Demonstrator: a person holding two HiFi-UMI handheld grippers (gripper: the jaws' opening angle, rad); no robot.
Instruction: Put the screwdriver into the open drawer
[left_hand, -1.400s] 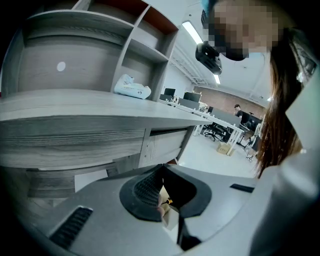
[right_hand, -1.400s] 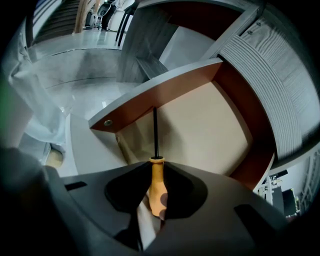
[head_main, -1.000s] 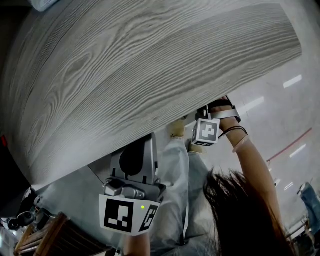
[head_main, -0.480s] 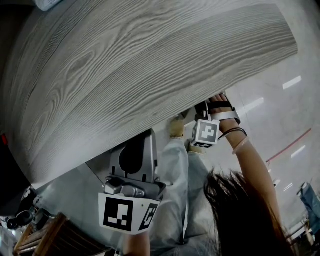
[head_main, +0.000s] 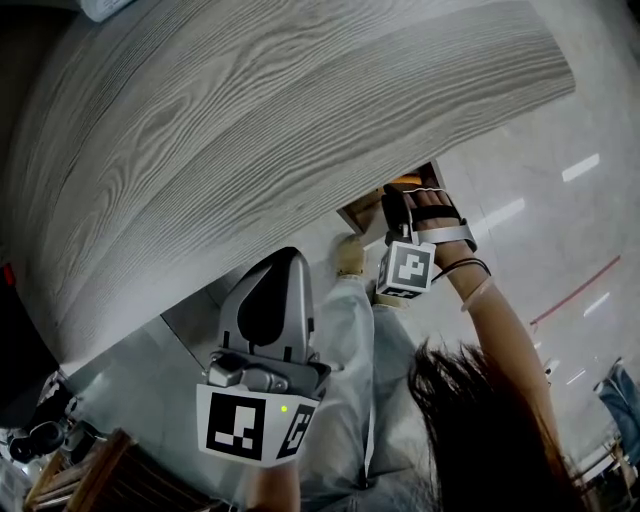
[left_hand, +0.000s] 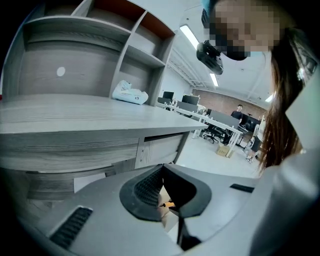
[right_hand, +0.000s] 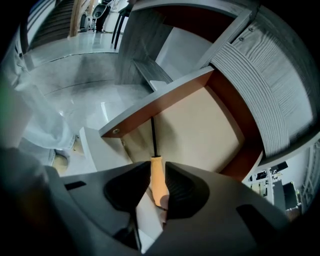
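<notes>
Right gripper view: my right gripper (right_hand: 152, 182) is clamped on the orange handle of the screwdriver (right_hand: 156, 186). Its shaft lies over the pale floor of the open drawer (right_hand: 165, 100), with the tip at the rim edge and free room to the right. My left gripper (left_hand: 161, 172) has its jaws together on nothing. In the head view, the desk top (head_main: 250, 130) hides most of the drawer.

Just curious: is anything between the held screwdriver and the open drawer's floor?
Nothing; the right gripper view shows the screwdriver over the drawer's bare floor.

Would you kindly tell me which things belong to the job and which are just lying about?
Job: screwdriver, held by the right gripper; open drawer.
Lying about: white bundle on the desk; cardboard box on the floor; left gripper, shut.
</notes>
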